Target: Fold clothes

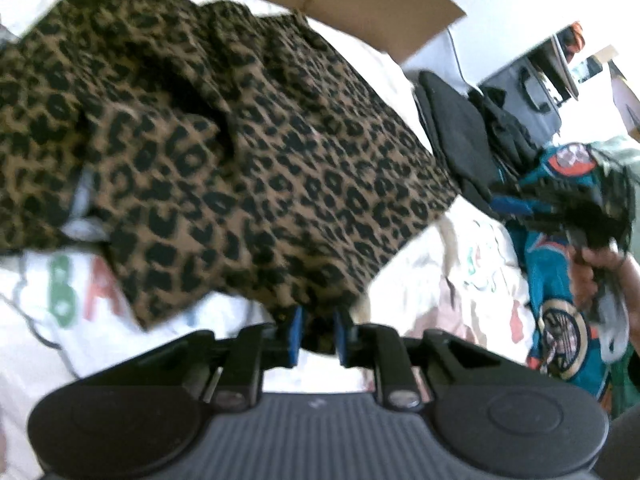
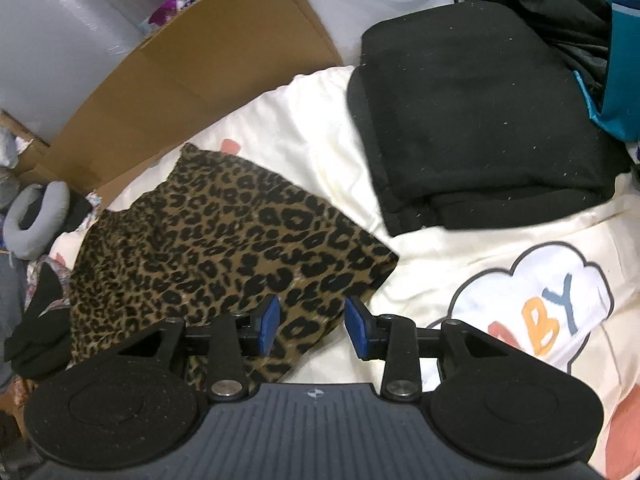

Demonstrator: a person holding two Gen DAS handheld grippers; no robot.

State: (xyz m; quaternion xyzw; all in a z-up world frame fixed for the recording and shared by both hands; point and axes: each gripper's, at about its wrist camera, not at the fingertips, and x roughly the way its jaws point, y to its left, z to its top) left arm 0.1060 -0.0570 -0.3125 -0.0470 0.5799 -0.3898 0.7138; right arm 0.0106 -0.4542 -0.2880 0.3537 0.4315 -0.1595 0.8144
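right gripper (image 2: 311, 326) jaws parted above leopard garment (image 2: 224, 248)

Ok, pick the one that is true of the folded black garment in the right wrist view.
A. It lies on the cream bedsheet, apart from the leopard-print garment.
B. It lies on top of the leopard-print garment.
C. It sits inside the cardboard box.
A: the folded black garment rests on the cream bedsheet, with bare sheet between it and the leopard-print garment.
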